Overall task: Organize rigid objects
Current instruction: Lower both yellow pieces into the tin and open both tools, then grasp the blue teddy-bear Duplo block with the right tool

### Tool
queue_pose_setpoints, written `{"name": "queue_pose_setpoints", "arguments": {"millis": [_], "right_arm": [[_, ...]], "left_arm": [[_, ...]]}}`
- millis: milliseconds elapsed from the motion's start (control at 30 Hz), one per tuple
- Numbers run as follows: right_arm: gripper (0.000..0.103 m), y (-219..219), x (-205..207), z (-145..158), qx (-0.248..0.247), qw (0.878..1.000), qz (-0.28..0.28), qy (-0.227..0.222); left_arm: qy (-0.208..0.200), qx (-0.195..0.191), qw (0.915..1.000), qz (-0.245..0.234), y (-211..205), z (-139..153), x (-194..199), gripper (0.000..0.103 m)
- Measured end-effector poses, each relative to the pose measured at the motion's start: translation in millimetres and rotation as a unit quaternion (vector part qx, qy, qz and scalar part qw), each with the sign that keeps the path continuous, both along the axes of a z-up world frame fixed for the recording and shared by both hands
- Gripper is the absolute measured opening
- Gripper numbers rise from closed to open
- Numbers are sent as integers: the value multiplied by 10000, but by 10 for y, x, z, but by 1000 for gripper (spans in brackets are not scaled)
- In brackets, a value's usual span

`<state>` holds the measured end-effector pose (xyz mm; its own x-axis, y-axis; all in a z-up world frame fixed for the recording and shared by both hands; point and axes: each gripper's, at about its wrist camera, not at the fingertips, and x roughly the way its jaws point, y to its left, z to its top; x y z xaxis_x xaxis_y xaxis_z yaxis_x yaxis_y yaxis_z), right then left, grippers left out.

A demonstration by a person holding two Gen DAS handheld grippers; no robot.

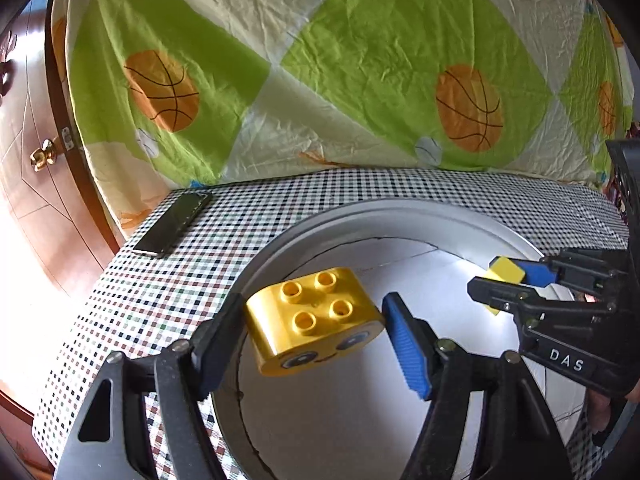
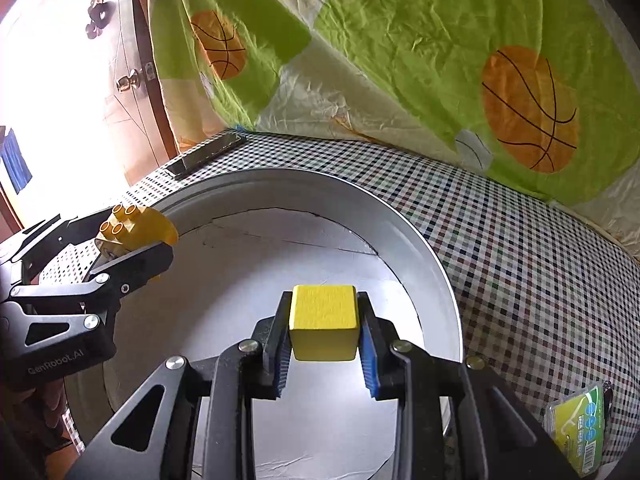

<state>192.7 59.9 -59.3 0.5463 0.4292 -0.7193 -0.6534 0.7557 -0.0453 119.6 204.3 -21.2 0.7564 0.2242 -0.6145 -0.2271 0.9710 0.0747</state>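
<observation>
My left gripper [image 1: 314,334] is shut on a yellow toy brick [image 1: 314,322] with four studs and a printed face, held above the left rim of a round silver tray [image 1: 400,216]. In the right wrist view the left gripper [image 2: 136,246] and the brick [image 2: 136,226] show at the tray's left edge [image 2: 420,240]. My right gripper [image 2: 324,338] is shut on a plain yellow cube [image 2: 324,322] above the tray's floor. In the left wrist view the right gripper [image 1: 498,280] and the cube [image 1: 507,270] show at the right.
The tray sits on a checkered tablecloth [image 1: 168,280]. A dark phone [image 1: 174,224] lies at the table's far left corner. A small green packet [image 2: 578,428] lies at the near right. A basketball-print sheet [image 1: 360,60] hangs behind the table. A wooden door [image 1: 36,184] stands to the left.
</observation>
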Motion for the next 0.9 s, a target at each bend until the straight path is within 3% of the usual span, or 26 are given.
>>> {"name": "queue_pose_setpoints", "arguments": {"millis": [67,133,200,333,367,533,733,900], "right_arm": [[40,-5,16,42,54,10000,-68,-49],[62,-42,-13,119,213,9997,-78,-115],[66,-95,-90,215,356,9990,-80,-268],[66,-322,-281,417,566,9975,-42,-411],[66,-391,-341,454,589,9973,-42,-447],[68,-1053,-626,612,874,9930,-267,-746],[70,-1951,-910,511,877,9841,-1107,-1078],[70,-2424,-1243,271,1042,9782,-1501,-989]], "left_arm": [[-42,135,9998,121,-3,19,1,78],[-114,163,9996,193,0,34,-29,87],[-209,93,9995,212,5,51,-73,90],[-538,-103,9979,344,-12,103,-276,91],[-664,-137,9970,384,-30,119,-346,95],[-1296,-259,9897,543,-245,94,-749,103],[-1572,-410,9857,440,-649,-93,-1057,103],[-1644,-477,9848,305,-939,-218,-1178,103]]}}
